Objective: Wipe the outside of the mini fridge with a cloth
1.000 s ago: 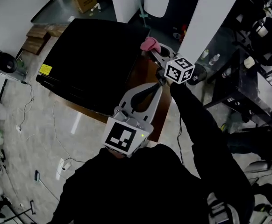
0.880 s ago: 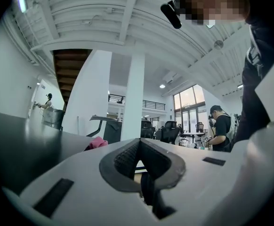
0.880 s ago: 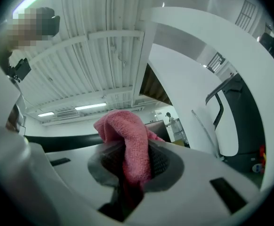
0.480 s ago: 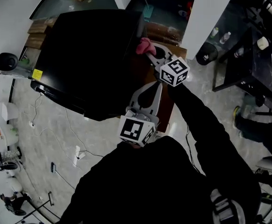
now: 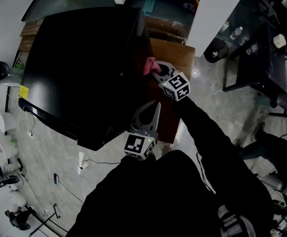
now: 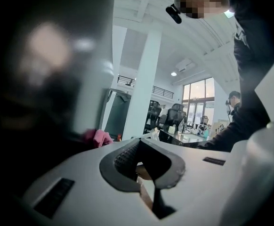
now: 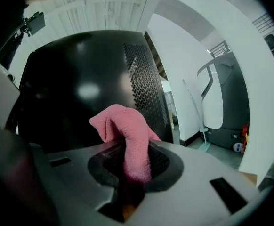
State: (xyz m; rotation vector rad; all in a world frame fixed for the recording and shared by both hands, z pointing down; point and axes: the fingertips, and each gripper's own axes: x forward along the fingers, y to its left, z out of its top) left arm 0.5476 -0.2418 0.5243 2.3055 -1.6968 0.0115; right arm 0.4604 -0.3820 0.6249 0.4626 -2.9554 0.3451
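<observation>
**Heavy fridge, limp cloth**

The glossy black box-shaped mini fridge (image 5: 79, 63) on the brown wooden table (image 5: 175, 53) looks heavy and rigid. It will likely stay put under wiping. The soft pink terry cloth (image 7: 127, 135) – light, floppy – is clamped mid-fold in the right gripper (image 5: 155, 69) jaws beside the fridge's side. The left gripper (image 5: 156, 106) jaws meet, empty.

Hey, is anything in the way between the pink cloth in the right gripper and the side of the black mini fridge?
Nothing visible is. The right gripper clamps the pink cloth close to the mini fridge's perforated side, with no object between them.
</observation>
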